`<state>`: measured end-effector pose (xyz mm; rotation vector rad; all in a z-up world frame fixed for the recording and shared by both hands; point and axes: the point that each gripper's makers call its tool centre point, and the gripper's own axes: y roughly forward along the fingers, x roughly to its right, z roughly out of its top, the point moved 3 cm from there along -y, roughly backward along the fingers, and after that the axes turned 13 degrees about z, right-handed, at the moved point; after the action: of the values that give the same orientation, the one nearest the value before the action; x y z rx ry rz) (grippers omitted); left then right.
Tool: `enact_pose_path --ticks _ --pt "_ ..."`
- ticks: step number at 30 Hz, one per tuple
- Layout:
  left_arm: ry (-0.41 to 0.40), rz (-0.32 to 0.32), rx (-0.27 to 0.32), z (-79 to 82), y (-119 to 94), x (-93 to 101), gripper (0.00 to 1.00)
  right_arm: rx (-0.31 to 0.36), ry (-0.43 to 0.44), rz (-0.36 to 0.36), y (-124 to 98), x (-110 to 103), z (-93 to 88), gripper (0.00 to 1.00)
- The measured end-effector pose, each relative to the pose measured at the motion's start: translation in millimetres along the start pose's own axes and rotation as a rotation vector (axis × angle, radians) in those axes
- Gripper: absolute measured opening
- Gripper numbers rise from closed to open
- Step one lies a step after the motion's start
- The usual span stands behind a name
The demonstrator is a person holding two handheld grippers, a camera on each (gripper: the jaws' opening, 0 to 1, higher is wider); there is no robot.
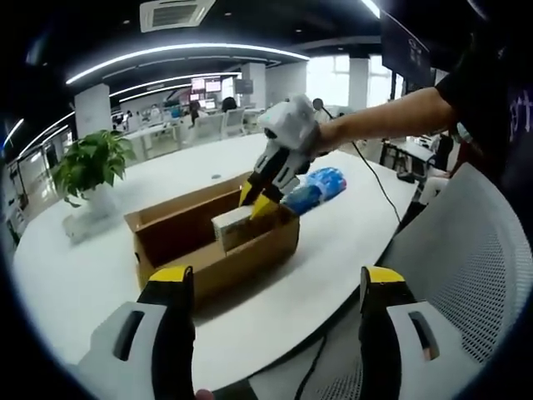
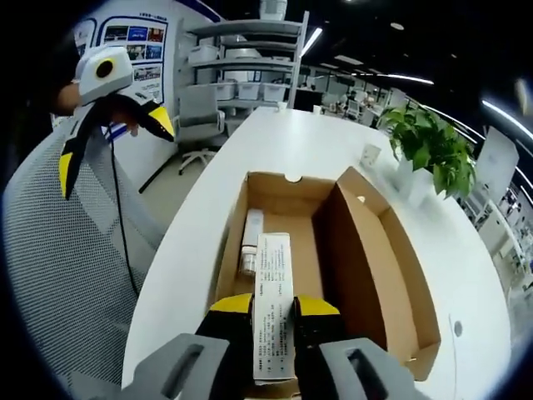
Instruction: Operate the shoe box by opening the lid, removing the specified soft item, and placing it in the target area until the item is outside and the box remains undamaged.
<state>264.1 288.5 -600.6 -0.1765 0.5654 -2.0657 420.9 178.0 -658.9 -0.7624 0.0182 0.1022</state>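
An open brown cardboard shoe box (image 1: 175,225) lies on the white table (image 1: 92,275), with its lid (image 2: 379,267) folded back along one long side. My right gripper (image 2: 273,307) is shut on a white printed pack (image 2: 273,292), held over the box's near end. From the left gripper view, the right gripper (image 1: 254,202) reaches down into the box with the white pack (image 1: 231,222) in its jaws. A second white item (image 2: 250,237) lies on the box floor. My left gripper (image 1: 276,279) is open and holds nothing, well short of the box, and it appears raised beside the chair (image 2: 112,146).
A blue patterned package (image 1: 316,187) lies on the table just behind the box. A potted plant (image 1: 92,162) stands near the table's far side. A grey mesh chair (image 1: 475,267) is at the table edge. A black cable (image 1: 379,187) runs across the table.
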Motion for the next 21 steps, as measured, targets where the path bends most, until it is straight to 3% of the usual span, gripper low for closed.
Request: enact_pose_path --ticks 10,21 --pt "0.004 -0.014 -0.003 0.5 1.1 3.7 0.83 0.043 -0.004 -0.017 -28.4 -0.1 12.2 0.13" --pt "-0.01 -0.025 0.014 2.8 1.1 5.1 0.89 0.058 -0.017 -0.041 -66.8 0.7 12.4 0.13"
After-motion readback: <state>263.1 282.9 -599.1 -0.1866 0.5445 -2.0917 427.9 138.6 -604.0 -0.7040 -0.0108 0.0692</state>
